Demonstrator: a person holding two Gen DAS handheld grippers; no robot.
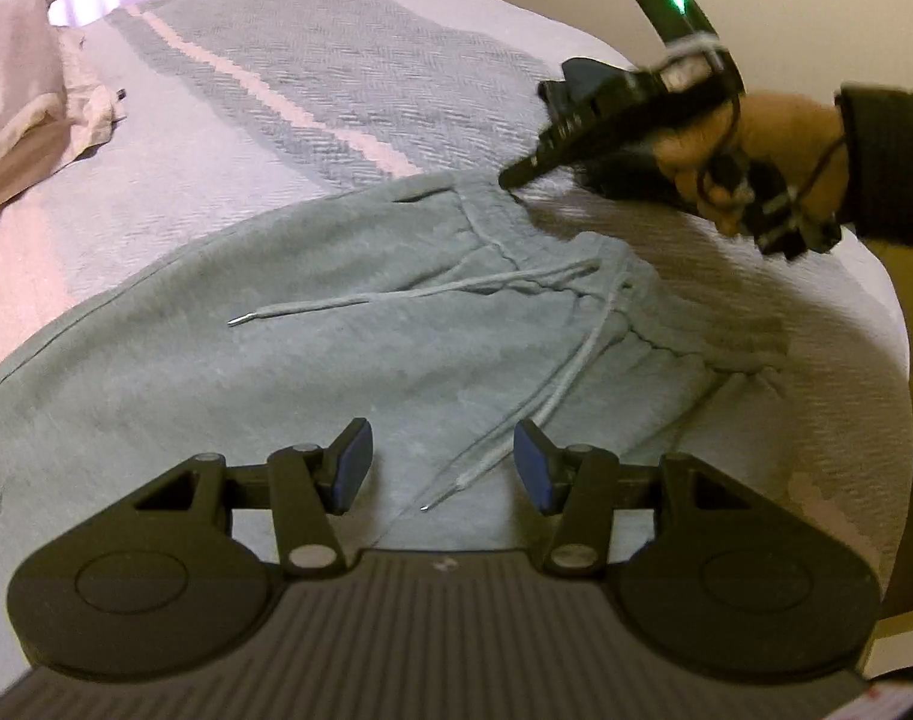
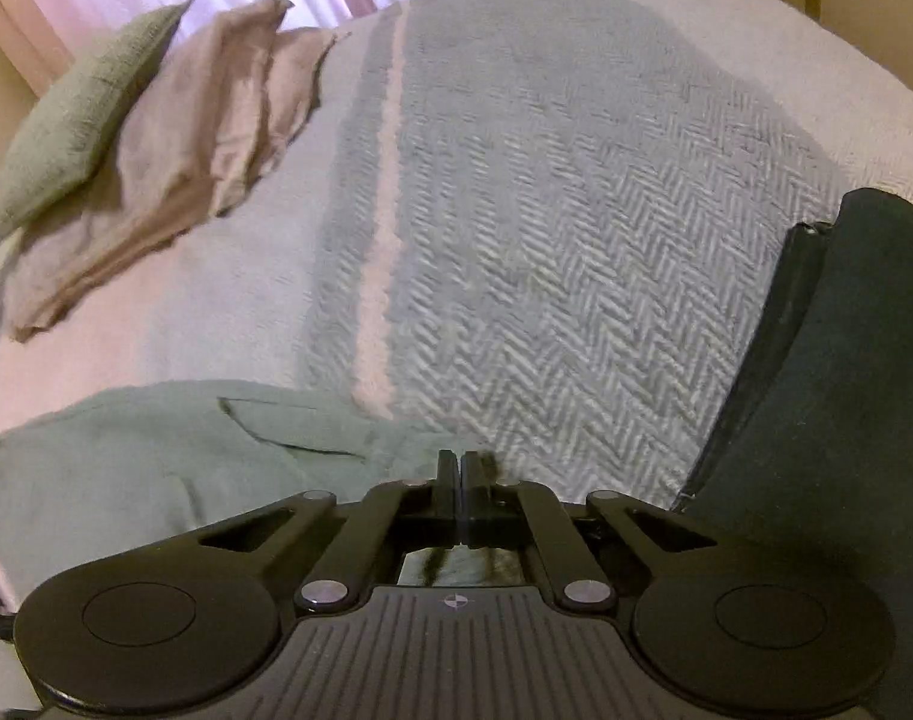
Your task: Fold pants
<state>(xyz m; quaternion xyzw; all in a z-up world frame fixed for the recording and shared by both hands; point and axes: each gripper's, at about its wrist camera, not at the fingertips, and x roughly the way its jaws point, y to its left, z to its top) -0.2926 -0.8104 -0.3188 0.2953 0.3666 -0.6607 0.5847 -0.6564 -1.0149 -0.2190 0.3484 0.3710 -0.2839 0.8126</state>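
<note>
Grey-green sweatpants [image 1: 228, 360] lie flat on the bed, with the waistband [image 1: 576, 276] to the upper right and two drawstrings trailing over the front. My left gripper [image 1: 444, 465] hovers open just above the cloth. Its blue pads [image 1: 354, 462] stand apart, and the tip of one drawstring [image 1: 426, 507] lies between them, untouched. A hand [image 1: 750, 144] holds my right gripper [image 1: 510, 180] with its tip at the waistband's far corner. In the right wrist view that gripper [image 2: 459, 462] is shut at the edge of the pants [image 2: 156, 468]. No cloth shows between the jaws.
The bed carries a grey herringbone cover [image 2: 576, 240] with a pale stripe [image 2: 384, 210]. Beige pillows [image 2: 174, 150] and a green cushion [image 2: 78, 114] lie at its far left. A dark cloth shape [image 2: 846, 420], maybe the person's clothing, fills the right edge.
</note>
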